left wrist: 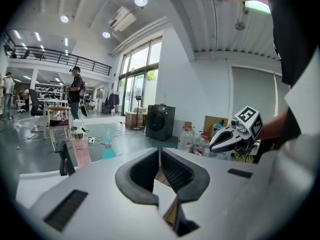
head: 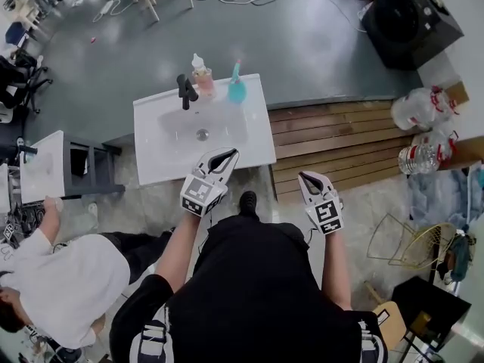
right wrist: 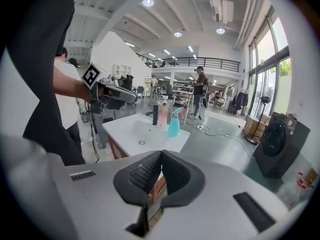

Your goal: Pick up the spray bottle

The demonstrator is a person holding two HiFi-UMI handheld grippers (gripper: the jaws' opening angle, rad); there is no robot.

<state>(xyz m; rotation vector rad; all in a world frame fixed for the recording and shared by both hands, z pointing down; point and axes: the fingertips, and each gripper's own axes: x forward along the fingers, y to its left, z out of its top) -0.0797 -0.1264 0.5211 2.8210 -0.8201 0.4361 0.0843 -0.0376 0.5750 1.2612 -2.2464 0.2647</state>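
The teal spray bottle (head: 237, 85) stands on the back right rim of a white sink (head: 257, 138), next to a pink pump bottle (head: 202, 74) and a black faucet (head: 185, 91). My left gripper (head: 224, 156) hovers over the sink's front edge, shut and empty. My right gripper (head: 306, 178) hangs just off the sink's front right corner, also shut with nothing in it. The left gripper view shows the spray bottle (left wrist: 108, 146) far ahead to the left of the shut left gripper (left wrist: 160, 151). In the right gripper view the bottle (right wrist: 174, 123) stands beyond the shut right gripper (right wrist: 161, 154).
A wooden platform (head: 340, 138) lies right of the sink, with water jugs (head: 420, 108) and a black washing machine (head: 408, 10) beyond. A second person (head: 53, 278) crouches at lower left by a smaller sink stand (head: 41, 165). A wire chair (head: 412, 244) stands at right.
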